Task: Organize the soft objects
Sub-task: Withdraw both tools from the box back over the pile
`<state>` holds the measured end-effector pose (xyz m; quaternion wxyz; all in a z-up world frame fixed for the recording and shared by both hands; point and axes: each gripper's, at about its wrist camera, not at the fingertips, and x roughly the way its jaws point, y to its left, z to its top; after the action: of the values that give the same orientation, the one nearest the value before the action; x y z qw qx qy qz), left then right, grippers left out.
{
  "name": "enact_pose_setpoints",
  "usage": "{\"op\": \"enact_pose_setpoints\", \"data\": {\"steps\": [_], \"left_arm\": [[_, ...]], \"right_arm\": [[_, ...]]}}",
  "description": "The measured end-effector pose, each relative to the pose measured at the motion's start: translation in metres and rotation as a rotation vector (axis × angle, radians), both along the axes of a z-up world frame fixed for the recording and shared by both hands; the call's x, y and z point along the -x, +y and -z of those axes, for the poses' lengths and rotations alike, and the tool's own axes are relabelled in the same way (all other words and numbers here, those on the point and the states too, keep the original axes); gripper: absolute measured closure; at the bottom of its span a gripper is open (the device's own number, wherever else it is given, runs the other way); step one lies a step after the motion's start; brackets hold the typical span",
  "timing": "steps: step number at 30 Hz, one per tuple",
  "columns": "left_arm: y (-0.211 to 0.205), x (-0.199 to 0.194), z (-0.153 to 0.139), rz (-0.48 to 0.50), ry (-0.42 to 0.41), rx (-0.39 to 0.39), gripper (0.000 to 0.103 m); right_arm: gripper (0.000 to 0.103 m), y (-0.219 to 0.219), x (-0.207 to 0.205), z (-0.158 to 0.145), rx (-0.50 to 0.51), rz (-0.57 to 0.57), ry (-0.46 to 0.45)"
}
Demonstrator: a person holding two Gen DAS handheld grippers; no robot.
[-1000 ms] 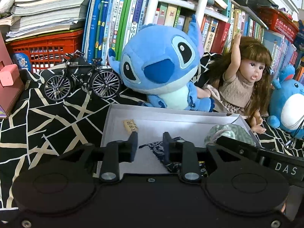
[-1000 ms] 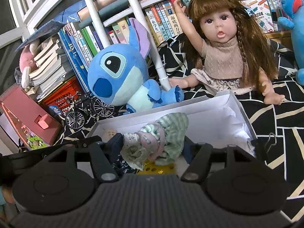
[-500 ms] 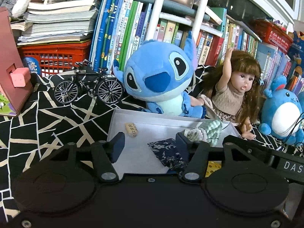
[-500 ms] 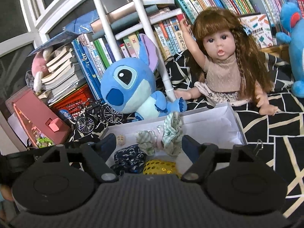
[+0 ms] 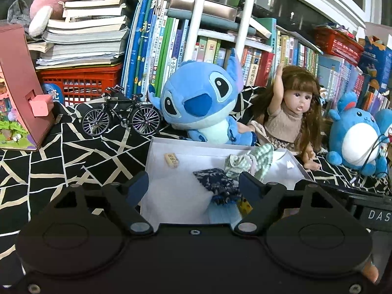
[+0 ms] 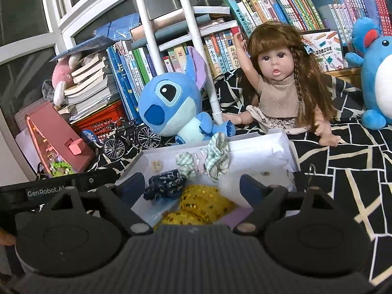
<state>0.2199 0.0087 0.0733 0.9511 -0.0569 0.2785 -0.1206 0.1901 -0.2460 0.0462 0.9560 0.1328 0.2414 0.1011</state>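
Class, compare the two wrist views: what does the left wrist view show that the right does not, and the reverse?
Only the left wrist view: the whole round blue plush with its cable.
Only the right wrist view: the gold sequin fabric in full and a clip beside the box.
Both: the white box, green striped cloth, navy cloth, blue plush, doll and toy bicycle.

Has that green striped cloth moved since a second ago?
Yes. The green striped cloth was between the right claw pads; now it lies free, deeper in the white box, while the jaws are opening.
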Motion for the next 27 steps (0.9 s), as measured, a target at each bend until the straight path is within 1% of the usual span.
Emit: {"op": "enact_pose_setpoints", "data": {"steps": [4, 10, 19, 27], "left_arm": [[0.000, 0.015, 0.000, 0.015, -0.019, -0.011, 0.020], [-0.004, 0.040, 0.001, 0.037, -0.049, -0.049, 0.018], [-0.001, 0.073, 0.006, 0.053, -0.060, -0.040, 0.015], [0.003, 0.093, 0.016, 0.059, -0.054, -0.039, 0.014]], "right_arm": [[0.011, -0.002, 0.012, 0.001, -0.004, 0.001, -0.004], [0.008, -0.001, 0.031, 0.004, 0.033, -0.002, -0.013], [0.001, 0.000, 0.058, 0.008, 0.073, -0.009, -0.037], [0.000, 0.011, 0.083, 0.013, 0.181, -0.052, -0.065]]}}
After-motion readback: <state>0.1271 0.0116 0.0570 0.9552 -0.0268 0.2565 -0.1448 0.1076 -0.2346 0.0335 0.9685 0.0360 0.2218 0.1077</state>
